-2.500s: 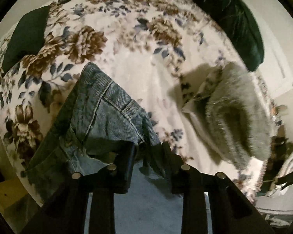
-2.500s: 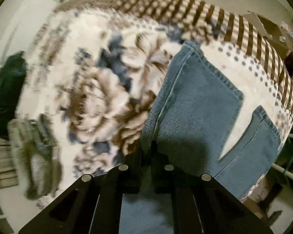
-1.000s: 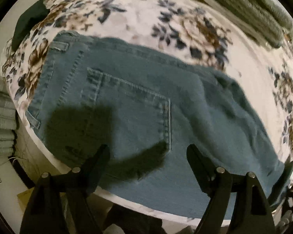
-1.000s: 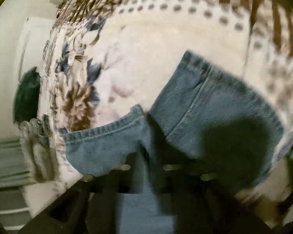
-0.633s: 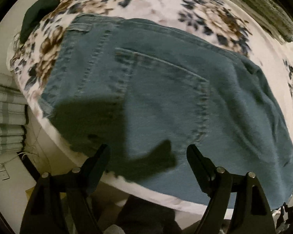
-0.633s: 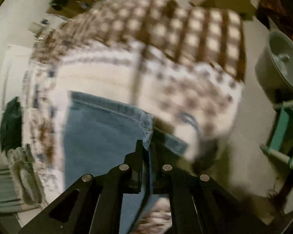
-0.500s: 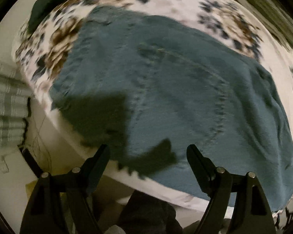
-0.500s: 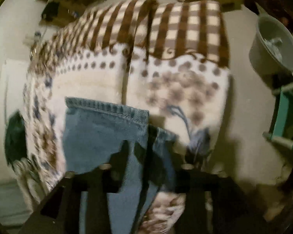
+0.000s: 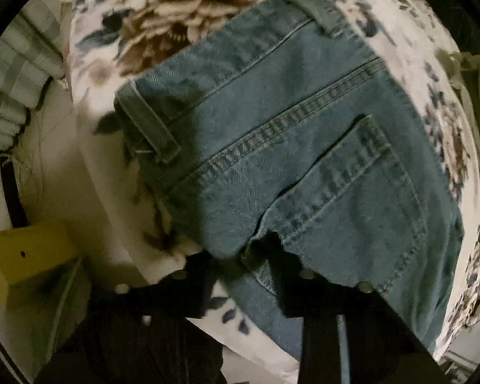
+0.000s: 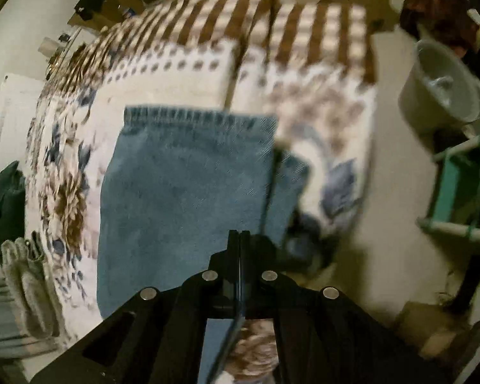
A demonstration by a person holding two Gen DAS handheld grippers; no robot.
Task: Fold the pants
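A cream blanket with brown and blue flowers (image 9: 182, 32) covers the bed under your blue denim pants (image 9: 320, 147). Your left gripper (image 9: 244, 260) pinches their near edge; your right gripper (image 10: 240, 240), blurred, seems clamped on denim, hem (image 10: 201, 116) beyond.

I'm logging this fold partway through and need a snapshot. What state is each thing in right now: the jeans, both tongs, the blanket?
jeans: lying on the blanket, back pocket up, near edge pinched and lifted
left tongs: shut on the jeans' near edge
right tongs: fingers pressed together, apparently on a thin denim edge
floral blanket: spread flat under the jeans
leg hems: one leg lying over the other, blurred
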